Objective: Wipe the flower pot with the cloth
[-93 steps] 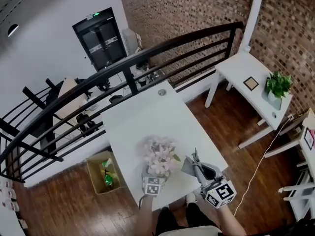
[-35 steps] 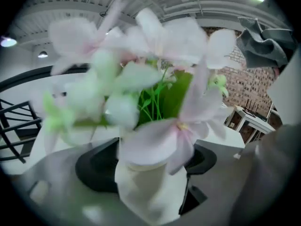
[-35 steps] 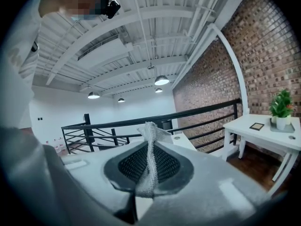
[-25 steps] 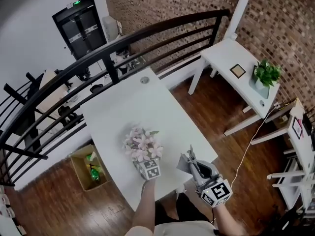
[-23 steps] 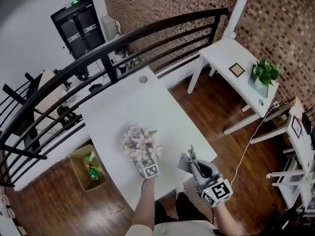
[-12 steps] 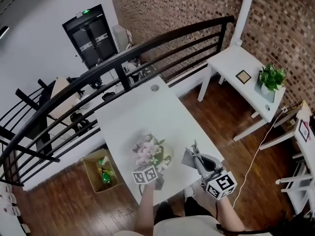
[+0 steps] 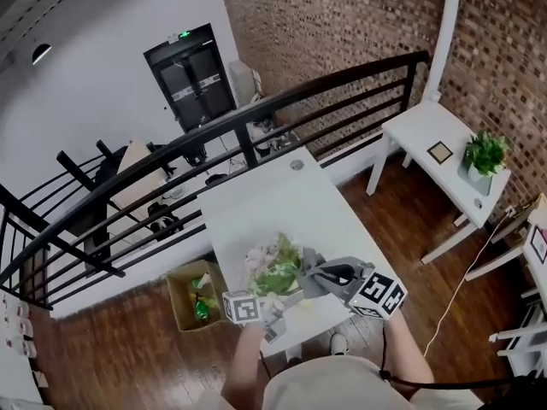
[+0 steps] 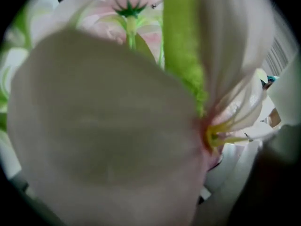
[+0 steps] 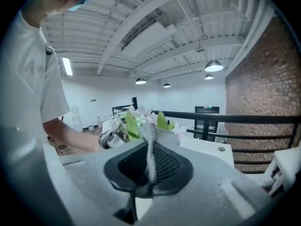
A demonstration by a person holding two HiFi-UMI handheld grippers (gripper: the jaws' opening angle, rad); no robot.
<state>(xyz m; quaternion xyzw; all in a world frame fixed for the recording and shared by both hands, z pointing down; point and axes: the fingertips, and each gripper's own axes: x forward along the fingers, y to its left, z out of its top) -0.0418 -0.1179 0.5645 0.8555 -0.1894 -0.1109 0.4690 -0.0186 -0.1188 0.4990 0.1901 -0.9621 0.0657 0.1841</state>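
Observation:
The flower pot's pink flowers and green leaves (image 7: 273, 269) hang tilted above the white table (image 7: 273, 199), lifted by my left gripper (image 7: 259, 302); the pot's body is mostly hidden. The left gripper view is filled by a pale petal (image 8: 103, 126) and a green leaf (image 8: 181, 46), and its jaws are out of sight there. My right gripper (image 7: 332, 274) comes in from the right, shut on a grey mesh cloth (image 7: 314, 281) that reaches the plant. In the right gripper view the cloth (image 9: 151, 145) is pinched in the right gripper (image 9: 148, 173), with the flowers (image 9: 141, 119) just beyond.
A black railing (image 7: 256, 114) runs behind the table. A cardboard box (image 7: 192, 293) with bottles sits on the wood floor to the left. A second white table with a potted plant (image 7: 485, 154) stands at the right by the brick wall. A person's white sleeve (image 9: 28, 79) fills the right gripper view's left.
The left gripper has raised the flower pot off the table and tipped it toward the right. The right gripper has swung left with the cloth until it meets the plant.

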